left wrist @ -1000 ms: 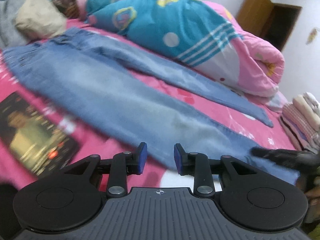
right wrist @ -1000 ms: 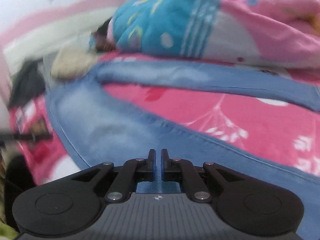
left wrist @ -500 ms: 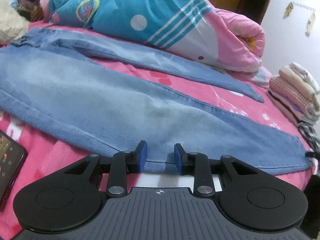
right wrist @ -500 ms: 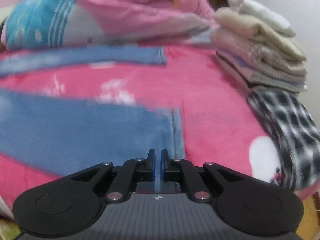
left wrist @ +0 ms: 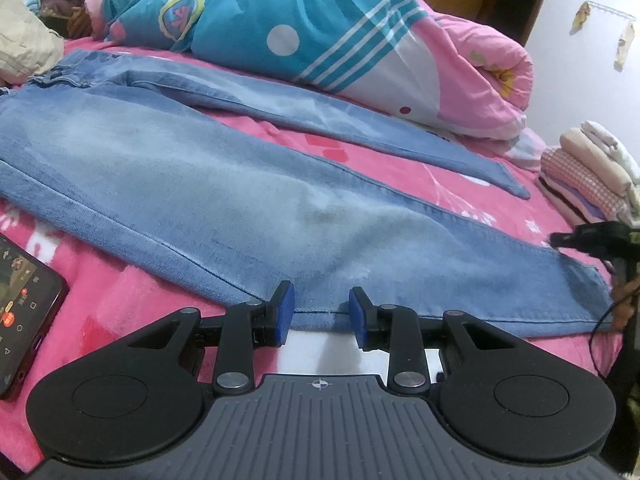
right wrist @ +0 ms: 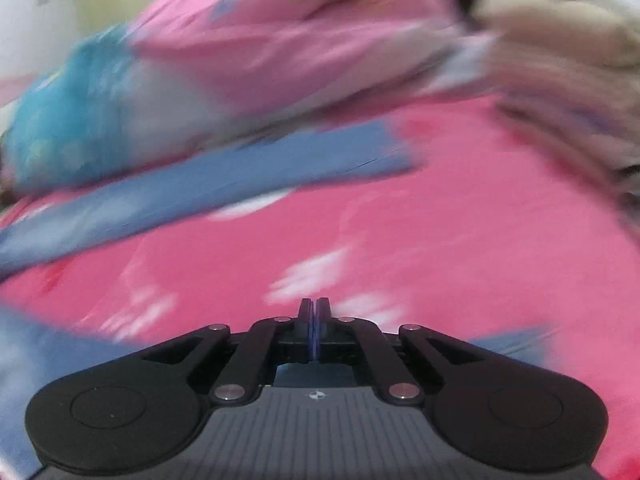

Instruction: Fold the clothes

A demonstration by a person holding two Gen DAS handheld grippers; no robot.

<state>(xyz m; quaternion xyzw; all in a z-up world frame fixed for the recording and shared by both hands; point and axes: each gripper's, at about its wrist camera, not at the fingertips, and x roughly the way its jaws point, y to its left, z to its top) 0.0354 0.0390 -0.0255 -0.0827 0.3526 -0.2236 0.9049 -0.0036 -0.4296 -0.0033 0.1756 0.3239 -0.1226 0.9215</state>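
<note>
1. Left gripper (left wrist: 320, 312): jaws apart, blue pads (left wrist: 285, 312) spread, nothing between them, poised at the near side seam of the jeans (left wrist: 224, 188).
2. Right gripper (right wrist: 314, 320): jaws pressed together, only a thin blue line visible between the pads; whether any cloth is pinched there cannot be told through the blur.
3. In the left wrist view, right gripper (left wrist: 576, 238) seen as a dark shape at the far right edge, just above the hem end of the near leg; contact with the denim cannot be told.
4. Jeans spread flat on the pink bedsheet (left wrist: 400, 164), waistband at upper left, legs running toward the right and parted in a narrow V with pink sheet showing between.
5. In the right wrist view, heavily blurred: far leg of the jeans (right wrist: 240, 184) as a blue band across the middle, more blue denim at the lower left and lower right beside the gripper body.
6. Beyond the far leg, a rolled quilt (left wrist: 320, 28) in teal, pink and white, lying along the bed.
7. To the right, near the hems, a stack of folded clothes (left wrist: 588, 168).
8. At lower left, a phone (left wrist: 24, 300) with lit screen lying on the sheet, apart from the jeans.
9. At upper left, a beige cloth bundle (left wrist: 24, 52) near the waistband.
</note>
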